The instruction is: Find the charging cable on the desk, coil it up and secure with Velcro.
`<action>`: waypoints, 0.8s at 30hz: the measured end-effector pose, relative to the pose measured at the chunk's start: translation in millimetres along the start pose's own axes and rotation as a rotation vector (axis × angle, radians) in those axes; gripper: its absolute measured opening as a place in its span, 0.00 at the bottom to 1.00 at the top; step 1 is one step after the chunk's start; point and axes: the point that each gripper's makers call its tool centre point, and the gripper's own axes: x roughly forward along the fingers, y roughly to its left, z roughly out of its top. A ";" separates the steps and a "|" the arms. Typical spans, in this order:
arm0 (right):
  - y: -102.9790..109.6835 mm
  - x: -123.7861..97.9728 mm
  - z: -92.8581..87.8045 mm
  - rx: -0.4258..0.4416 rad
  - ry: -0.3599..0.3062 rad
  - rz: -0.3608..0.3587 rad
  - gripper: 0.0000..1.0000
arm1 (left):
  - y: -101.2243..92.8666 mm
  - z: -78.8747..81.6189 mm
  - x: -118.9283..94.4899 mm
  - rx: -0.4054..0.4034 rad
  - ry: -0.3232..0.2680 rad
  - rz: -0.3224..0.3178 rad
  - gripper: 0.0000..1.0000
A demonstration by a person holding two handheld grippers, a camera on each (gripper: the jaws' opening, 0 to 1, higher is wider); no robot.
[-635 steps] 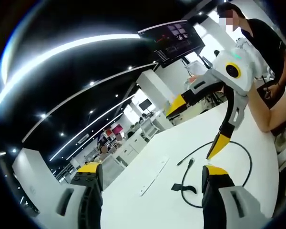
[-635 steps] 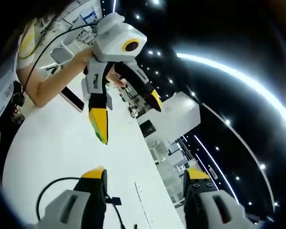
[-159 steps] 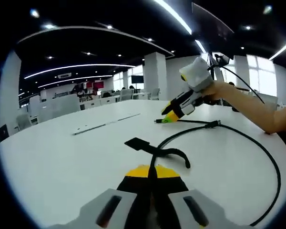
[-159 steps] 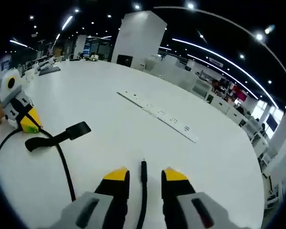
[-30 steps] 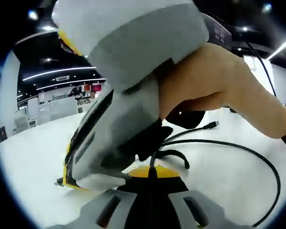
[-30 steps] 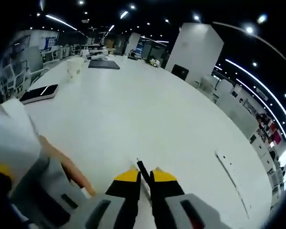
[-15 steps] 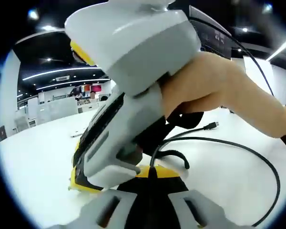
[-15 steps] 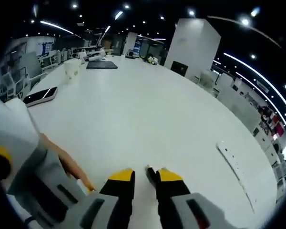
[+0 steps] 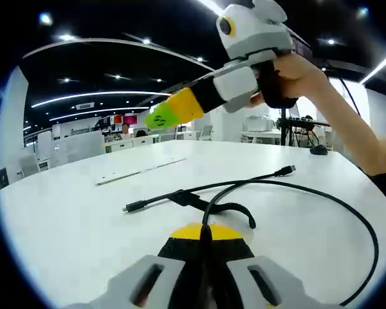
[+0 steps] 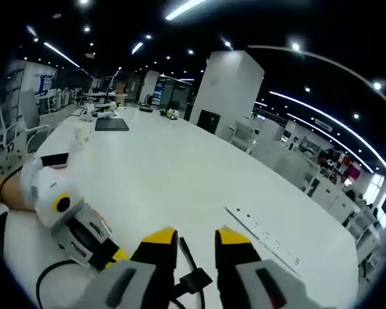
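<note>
Movement: right gripper [image 9: 157, 118] was lifted clear of the cable since half a second earlier, its yellow tips seen parted in its own view.
Left gripper [image 9: 202, 233]: jaws were clenched on the charging cable [image 9: 321, 193].
Cable position: one plug lay just beside the Velcro strap [image 9: 228, 207]; the loop trailed right of the left gripper across the desk [image 9: 64, 219].
Advice: the clamp should be held firm, and the loose plug end retaken near the strap before coiling.

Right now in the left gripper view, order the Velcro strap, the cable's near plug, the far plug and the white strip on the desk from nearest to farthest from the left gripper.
1. Velcro strap, just ahead of the left gripper.
2. Near plug, ahead to the left.
3. Far plug, ahead to the right.
4. White strip, farther back, left.
</note>
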 end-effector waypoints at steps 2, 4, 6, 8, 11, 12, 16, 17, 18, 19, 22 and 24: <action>-13.3 -14.6 -16.9 0.004 0.014 -0.049 0.24 | -0.1 0.0 -0.2 0.002 -0.001 0.001 0.02; -20.6 -23.6 -33.4 -0.006 0.035 -0.072 0.25 | -0.3 -0.1 -0.4 0.006 -0.002 0.003 0.02; -28.4 -29.8 -47.6 -0.001 0.051 -0.086 0.27 | -0.2 -0.1 -0.7 0.011 -0.003 0.004 0.02; -32.5 -35.3 -62.6 0.029 0.069 -0.081 0.27 | 0.1 0.0 -0.8 0.012 -0.004 0.004 0.02; -40.6 -40.0 -78.2 0.053 0.089 -0.085 0.29 | 0.3 0.0 -1.2 0.009 -0.006 0.004 0.02; -43.5 -42.0 -82.7 0.059 0.094 -0.090 0.29 | 0.3 -0.1 -1.4 0.007 -0.007 0.004 0.02; -52.9 -47.6 -92.9 0.089 0.102 -0.094 0.29 | 0.9 -0.1 -1.7 0.005 -0.007 0.005 0.02; -54.3 -48.9 -93.7 0.089 0.105 -0.096 0.29 | 0.9 -0.2 -1.7 0.004 -0.008 0.005 0.02; -55.9 -50.4 -93.5 0.086 0.105 -0.099 0.29 | 1.0 -0.2 -1.9 0.004 -0.008 0.005 0.02; -57.3 -51.4 -92.9 0.084 0.105 -0.103 0.29 | 1.0 -0.2 -2.0 0.005 -0.008 0.005 0.02; -57.3 -56.3 -90.2 0.067 0.099 -0.093 0.31 | 1.0 -0.2 -2.3 0.003 -0.010 0.004 0.02; -56.0 -58.8 -88.6 0.058 0.096 -0.089 0.31 | 1.5 0.0 -2.4 0.002 -0.012 0.004 0.02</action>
